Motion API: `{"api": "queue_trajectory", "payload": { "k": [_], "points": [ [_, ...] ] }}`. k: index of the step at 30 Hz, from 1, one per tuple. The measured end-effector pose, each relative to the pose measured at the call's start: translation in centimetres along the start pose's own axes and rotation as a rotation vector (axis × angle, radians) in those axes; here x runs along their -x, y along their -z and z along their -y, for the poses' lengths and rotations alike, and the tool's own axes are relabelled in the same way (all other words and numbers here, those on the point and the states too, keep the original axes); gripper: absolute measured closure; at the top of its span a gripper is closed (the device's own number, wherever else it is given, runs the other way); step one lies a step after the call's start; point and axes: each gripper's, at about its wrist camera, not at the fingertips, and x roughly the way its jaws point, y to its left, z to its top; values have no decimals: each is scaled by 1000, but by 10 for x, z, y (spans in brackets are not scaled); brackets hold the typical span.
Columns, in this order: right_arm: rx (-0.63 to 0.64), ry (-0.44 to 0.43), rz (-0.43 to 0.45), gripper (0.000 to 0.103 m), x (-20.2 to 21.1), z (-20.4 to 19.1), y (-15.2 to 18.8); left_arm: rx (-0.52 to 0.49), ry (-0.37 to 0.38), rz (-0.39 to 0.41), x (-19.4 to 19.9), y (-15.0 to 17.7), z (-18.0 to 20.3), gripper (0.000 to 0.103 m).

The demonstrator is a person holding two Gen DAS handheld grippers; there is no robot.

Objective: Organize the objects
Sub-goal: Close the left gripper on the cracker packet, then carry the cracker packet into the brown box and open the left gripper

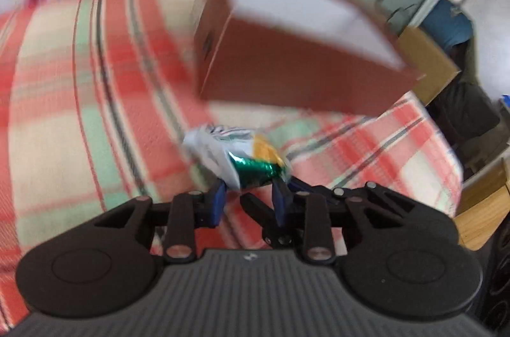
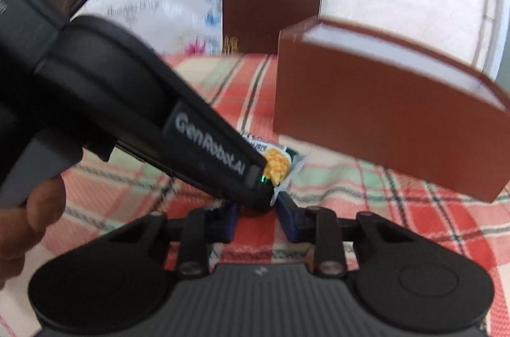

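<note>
a small snack packet sits just above the checked blanket, a crinkled foil thing: silvery white at one end with dark print, a yellow-orange picture panel in the middle, shiny green at the other end. it looks creased and a bit twisted.

the left tongs are drawn narrow and pinch the packet's green end between their blue-tipped fingers. in the right wrist view the left tool crosses the picture from the upper left, its black nose right on the packet. the right tongs are narrow too, and their blue tips sit at the packet's near edge; whether they actually pinch it i cannot tell, since the other tool covers that spot.

just behind the packet stands an open brown box with a pale inside. further back a dark brown lid leans upright against the white wall.
</note>
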Motion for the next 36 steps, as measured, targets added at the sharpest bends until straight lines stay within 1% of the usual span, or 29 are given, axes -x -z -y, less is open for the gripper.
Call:
{"api": "queue_trajectory", "payload": {
  "k": [2,3,5,7,8,10,11,12,13,14,16,18,20,22,23,24,25,26,27,29,30,31,32,33,34,36],
  "points": [
    [7,13,112,76,18,0,-4,-47,-1,67,15,-13,13,72],
    [12,22,165,75,25,1,-8,-72,5,99,20,-21,21,77],
    [12,63,248,73,33,5,-21,-139,-5,165,28,-37,39,77],
    [8,103,319,73,38,13,-36,-188,-15,207,30,-52,51,77],
    [-1,111,338,73,39,19,-43,-193,-5,221,33,-58,53,74],
    [-37,96,356,73,44,33,-53,-183,7,257,40,-64,51,57],
    [-65,83,365,73,48,42,-54,-178,-5,270,41,-66,48,54],
    [-85,68,361,68,50,49,-53,-169,-21,268,39,-67,43,52],
    [-98,50,338,62,50,55,-51,-154,-34,255,36,-67,37,50],
    [-111,25,302,60,48,60,-47,-133,-38,234,32,-66,32,50],
    [-133,-33,231,54,43,65,-35,-107,-29,182,24,-62,19,49],
    [-118,-66,163,47,38,62,-22,-84,-26,115,14,-54,7,49],
    [-75,-87,99,46,32,55,-9,-68,0,39,1,-45,0,49],
    [-33,-116,51,44,27,44,-2,-90,30,-13,-9,-38,1,47],
    [-10,-123,35,43,25,40,0,-111,37,-28,-14,-35,3,44],
    [14,-121,24,40,20,38,1,-133,33,-38,-20,-32,6,34],
    [32,-106,13,34,18,32,2,-151,22,-52,-26,-29,7,22],
    [40,-84,-4,31,10,30,-1,-163,16,-68,-33,-26,8,19],
    [41,-71,-24,27,4,29,-1,-170,20,-90,-40,-22,5,19],
    [40,-71,-79,27,-9,29,0,-146,36,-134,-53,-15,0,26],
    [39,-70,-92,28,-14,28,0,-126,59,-145,-55,-10,-2,38],
    [37,-74,-84,39,-17,26,0,-136,48,-127,-52,-6,0,48],
    [41,-84,-82,48,-17,25,-2,-160,48,-125,-49,-6,4,53],
    [46,-83,-75,62,-17,23,-3,-176,38,-121,-45,-7,8,54],
    [51,-82,-67,66,-15,21,-4,-196,28,-106,-38,-8,11,54],
    [53,-64,-19,66,-7,17,-5,-230,20,-58,-21,-13,19,54]
  ]
}}
